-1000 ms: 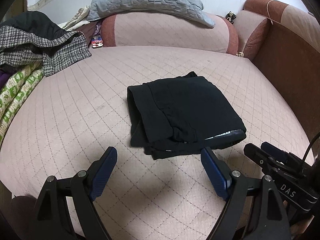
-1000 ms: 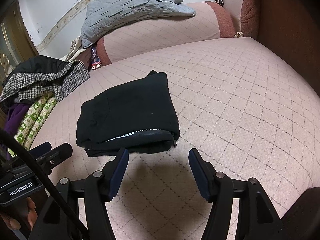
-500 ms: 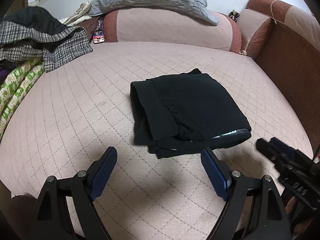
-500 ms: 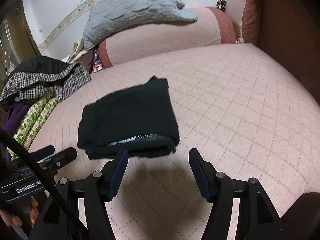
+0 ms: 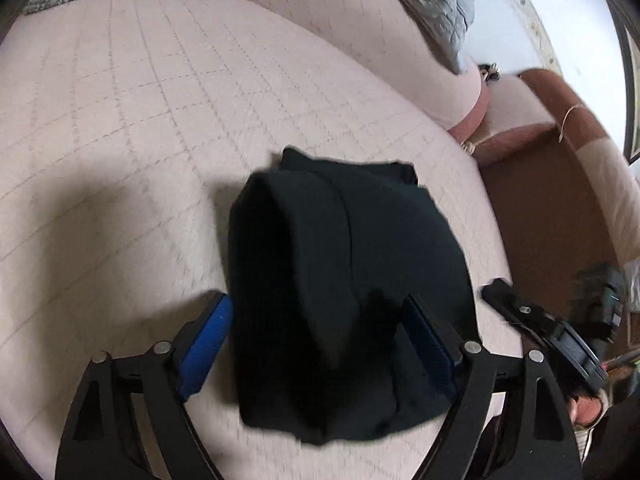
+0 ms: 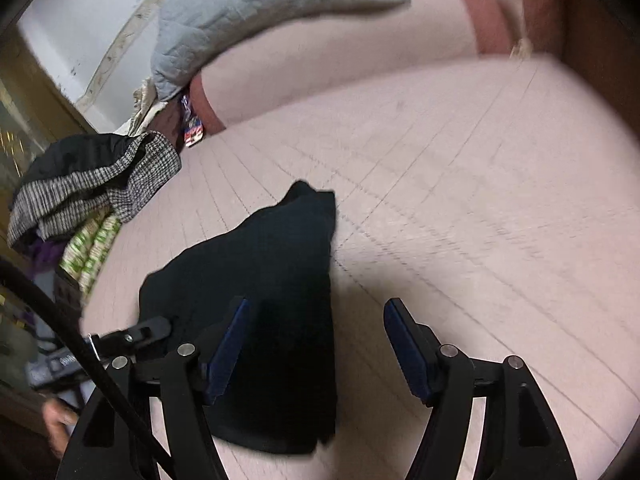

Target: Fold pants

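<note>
The black pants lie folded into a thick stack on the pink quilted bed. My left gripper is open, its blue pads on either side of the stack's near end, low over it. My right gripper is open; its left pad is over the stack's right part, the right pad over bare bed. The other gripper shows at the right edge of the left wrist view and at the left edge of the right wrist view. Both views are blurred.
A grey quilted pillow lies on a pink bolster at the head. A heap of checked and dark clothes sits at the left side. A brown bed frame borders the right side.
Both grippers have moved forward and down onto the folded pants, which now fill the space between the fingers. The pants lie where they were. Both grippers stay open.
</note>
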A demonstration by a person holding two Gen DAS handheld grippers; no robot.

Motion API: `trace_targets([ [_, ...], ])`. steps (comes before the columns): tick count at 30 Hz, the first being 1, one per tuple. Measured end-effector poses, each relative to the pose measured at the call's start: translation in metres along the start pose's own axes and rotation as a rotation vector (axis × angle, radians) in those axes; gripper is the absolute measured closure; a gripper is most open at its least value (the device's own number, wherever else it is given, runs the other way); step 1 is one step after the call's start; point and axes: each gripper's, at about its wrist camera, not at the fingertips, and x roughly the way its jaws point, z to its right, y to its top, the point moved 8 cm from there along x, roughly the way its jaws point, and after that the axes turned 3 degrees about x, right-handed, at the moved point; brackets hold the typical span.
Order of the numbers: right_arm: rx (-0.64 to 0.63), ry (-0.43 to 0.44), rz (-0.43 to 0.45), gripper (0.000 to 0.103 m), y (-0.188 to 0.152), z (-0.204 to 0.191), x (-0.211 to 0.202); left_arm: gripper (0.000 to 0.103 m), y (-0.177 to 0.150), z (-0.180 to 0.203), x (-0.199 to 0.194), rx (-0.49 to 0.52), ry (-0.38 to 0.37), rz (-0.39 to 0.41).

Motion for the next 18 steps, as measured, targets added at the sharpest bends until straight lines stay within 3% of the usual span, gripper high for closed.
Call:
trace_targets([
  [3, 0.069, 0.082, -0.048, 0.029, 0.010, 0.010, 0.030, 0.003, 0.008, 0.008, 0.006, 0.033, -0.027, 0.009],
  [6, 0.117, 0.188, -0.085, 0.029, 0.014, 0.011, 0.054, 0.000, 0.013, 0.010, 0.014, 0.064, -0.028, 0.016],
  [8, 0.108, 0.238, -0.077, 0.028, 0.017, 0.008, 0.062, 0.000, 0.015, 0.013, 0.018, 0.084, 0.002, 0.024],
  [11, 0.057, 0.259, -0.057, 0.027, 0.014, 0.000, 0.065, 0.000, 0.014, 0.020, 0.025, 0.125, 0.111, 0.021],
  [12, 0.040, 0.267, -0.065, 0.034, 0.014, -0.005, 0.066, 0.005, 0.012, 0.026, 0.028, 0.151, 0.144, 0.014],
  [13, 0.025, 0.288, -0.087, 0.049, 0.012, -0.011, 0.068, 0.012, 0.010, 0.032, 0.030, 0.178, 0.158, 0.006],
  [15, 0.010, 0.274, -0.102, 0.058, 0.011, -0.019, 0.070, 0.044, 0.006, 0.044, 0.032, 0.225, 0.181, -0.011],
  [18, -0.006, 0.296, -0.094, 0.067, 0.017, -0.029, 0.063, 0.058, 0.009, 0.060, 0.027, 0.260, 0.185, -0.006],
])
